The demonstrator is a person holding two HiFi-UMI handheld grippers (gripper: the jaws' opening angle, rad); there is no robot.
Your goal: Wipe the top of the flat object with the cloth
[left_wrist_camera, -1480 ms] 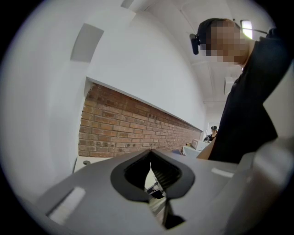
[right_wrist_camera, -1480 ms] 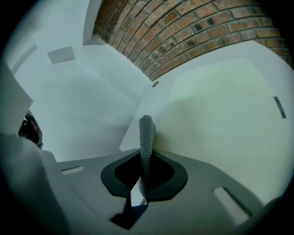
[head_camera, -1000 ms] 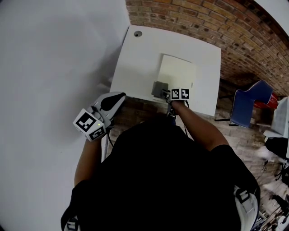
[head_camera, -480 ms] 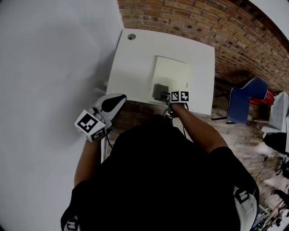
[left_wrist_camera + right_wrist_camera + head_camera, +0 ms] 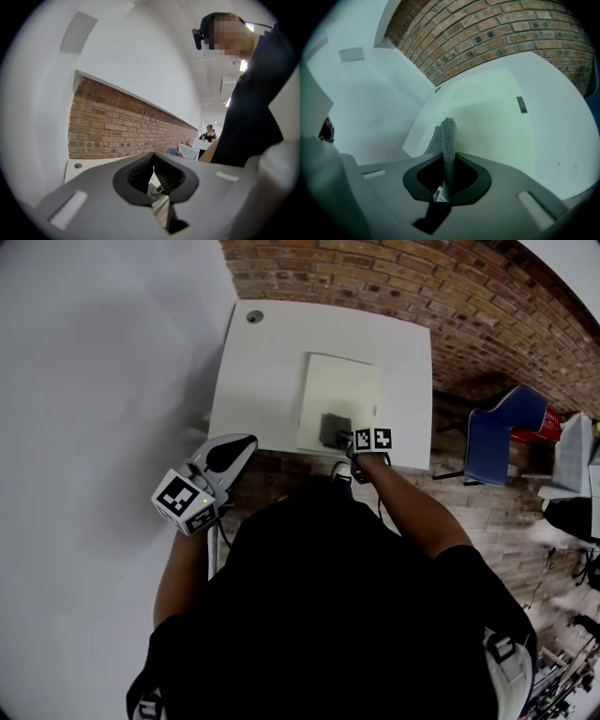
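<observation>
A pale flat panel (image 5: 339,401) lies on the white table (image 5: 267,371). A grey cloth (image 5: 333,428) rests on the panel's near edge, held by my right gripper (image 5: 345,439), which is shut on it. In the right gripper view the knitted grey cloth (image 5: 448,140) stands pinched between the jaws, above the flat panel (image 5: 492,112). My left gripper (image 5: 234,448) hangs off the table's near left corner, over the floor. In the left gripper view its jaws (image 5: 153,178) are shut with nothing between them.
A brick wall (image 5: 394,277) runs behind the table. A round cable hole (image 5: 254,317) sits at the table's far left corner. A blue chair (image 5: 492,437) stands to the right. A white wall (image 5: 103,381) fills the left. A person stands far off in the left gripper view.
The head view has shifted, so the table and panel sit further left and lower. The right gripper stays shut on the cloth at the panel's near edge. The left gripper has hardly moved.
</observation>
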